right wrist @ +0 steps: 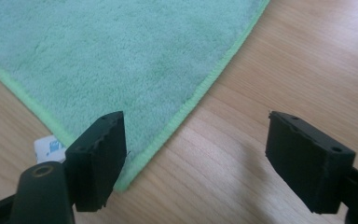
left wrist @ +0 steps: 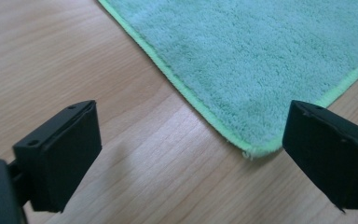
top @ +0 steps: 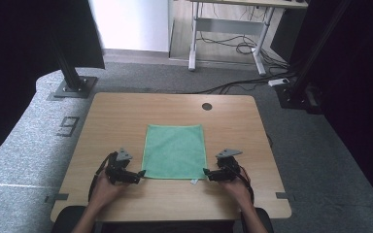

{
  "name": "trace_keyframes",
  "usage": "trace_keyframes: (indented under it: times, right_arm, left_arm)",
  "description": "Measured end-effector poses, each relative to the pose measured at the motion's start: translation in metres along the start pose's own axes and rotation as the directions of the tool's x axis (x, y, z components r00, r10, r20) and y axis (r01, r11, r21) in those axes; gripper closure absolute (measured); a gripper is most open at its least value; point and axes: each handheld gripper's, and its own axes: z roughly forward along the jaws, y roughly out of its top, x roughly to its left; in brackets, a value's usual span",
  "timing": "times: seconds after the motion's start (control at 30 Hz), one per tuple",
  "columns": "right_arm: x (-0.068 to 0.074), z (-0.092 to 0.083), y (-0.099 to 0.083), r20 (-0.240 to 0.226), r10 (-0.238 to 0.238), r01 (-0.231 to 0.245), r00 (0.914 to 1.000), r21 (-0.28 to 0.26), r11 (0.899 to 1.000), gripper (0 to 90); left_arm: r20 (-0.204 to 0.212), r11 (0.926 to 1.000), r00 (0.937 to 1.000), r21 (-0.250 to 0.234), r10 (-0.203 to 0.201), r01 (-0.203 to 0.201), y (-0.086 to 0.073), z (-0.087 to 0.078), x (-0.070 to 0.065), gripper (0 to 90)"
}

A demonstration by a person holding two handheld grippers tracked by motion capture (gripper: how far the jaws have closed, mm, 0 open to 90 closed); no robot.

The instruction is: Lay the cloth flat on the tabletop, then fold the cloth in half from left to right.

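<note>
- While both tools stand released, your left tool [top: 141, 173] and right tool [top: 206, 171] flank the green cloth's [top: 175, 150] near corners, flat on the worktop [top: 116, 116].
- Slide one jaw under each corner [left wrist: 254, 150] before clenching.

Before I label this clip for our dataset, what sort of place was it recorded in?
Probably a lab or office set up for recording. A bare wooden table stands on grey carpet between black frame posts, and a desk with loose cables stands behind. Only a green cloth lies on the table.

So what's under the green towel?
The green towel lies flat on the wooden table. A small white tag pokes out at one corner; anything else beneath is covered.
</note>
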Motion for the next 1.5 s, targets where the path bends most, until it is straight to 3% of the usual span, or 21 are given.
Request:
trace_keyframes:
  times: [0.17, 0.3, 0.43, 0.63, 0.9, 1.5]
  right_arm:
    - [-0.004, -0.009, -0.007, 0.029, -0.007, 0.006, 0.9996, 0.002, 1.000, 17.7]
    - [-0.011, -0.012, -0.016, 0.045, -0.006, 0.006, 0.9989, 0.019, 1.000, 13.9]
    - [-0.017, -0.009, -0.021, 0.042, 0.004, -0.005, 0.9991, 0.027, 1.000, 9.9]
    - [-0.023, -0.002, -0.026, 0.036, 0.003, -0.004, 0.9994, 0.034, 0.999, 0.0]
    - [-0.024, 0.000, -0.029, 0.047, 0.005, -0.005, 0.9989, 0.000, 1.000, 0.0]
    - [-0.024, 0.000, -0.029, 0.049, 0.005, -0.005, 0.9988, 0.000, 1.000, 0.0]
  left_arm:
    - [-0.045, 0.9994, 0.9990, 0.033, -0.008, 0.009, -0.010, -0.005, 0.014, 3.5]
    - [-0.043, 0.9976, 0.9987, 0.062, -0.027, 0.030, -0.016, -0.002, 0.023, 2.5]
    - [-0.049, 0.9959, 0.9986, 0.087, -0.020, 0.024, -0.019, 0.003, 0.025, 0.8]
    - [-0.029, 0.9971, 0.9992, 0.070, -0.028, 0.030, -0.021, 0.005, 0.027, 0.0]
    - [-0.019, 0.9987, 0.9996, 0.047, -0.019, 0.020, -0.023, 0.006, 0.029, 0.0]
    - [-0.019, 0.9986, 0.9996, 0.047, -0.021, 0.022, -0.022, 0.006, 0.029, 0.0]
